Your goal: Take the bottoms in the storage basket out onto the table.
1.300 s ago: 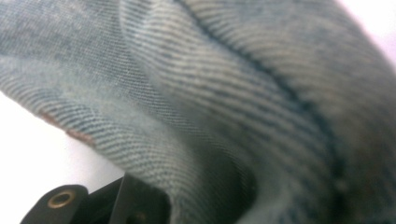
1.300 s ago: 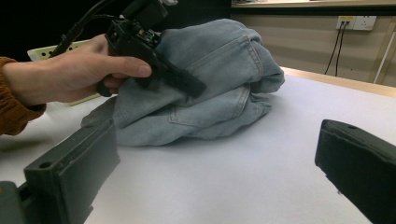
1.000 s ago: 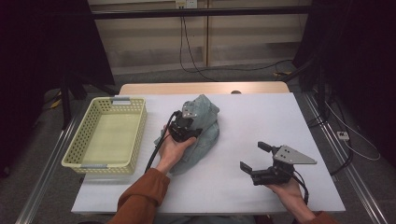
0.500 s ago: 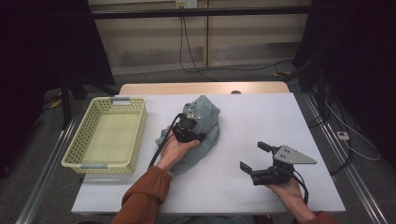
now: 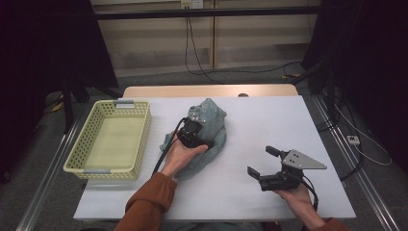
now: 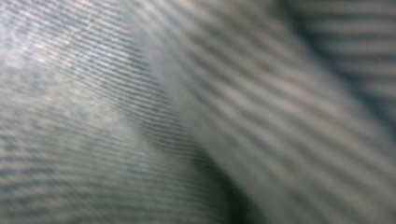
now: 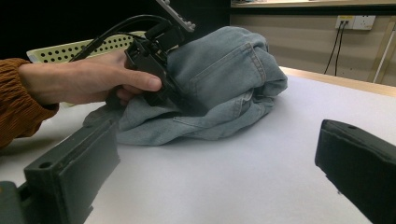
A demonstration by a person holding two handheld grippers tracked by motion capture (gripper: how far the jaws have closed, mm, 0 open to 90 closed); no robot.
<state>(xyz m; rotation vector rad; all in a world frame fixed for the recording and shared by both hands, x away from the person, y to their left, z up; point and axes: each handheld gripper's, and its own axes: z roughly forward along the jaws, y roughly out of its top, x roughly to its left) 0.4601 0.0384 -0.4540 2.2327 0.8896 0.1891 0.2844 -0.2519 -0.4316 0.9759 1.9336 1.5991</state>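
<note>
Overhead, the jeans [image 5: 208,131] lie bunched at table centre, their long axis running from 7 to 1 o'clock, with the yellow basket [image 5: 86,144] at their 9 o'clock and open white table [image 5: 269,120] toward 3. The left gripper [image 5: 195,131] is pressed down into them; its jaws have just been opening. Along the left gripper view, blurred denim [image 6: 140,116] lies right against the lens, so any hold cannot be told. From the right gripper view, the right gripper [image 7: 219,154] stands wide and empty, jeans [image 7: 219,88] at its 12 o'clock, well apart.
</note>
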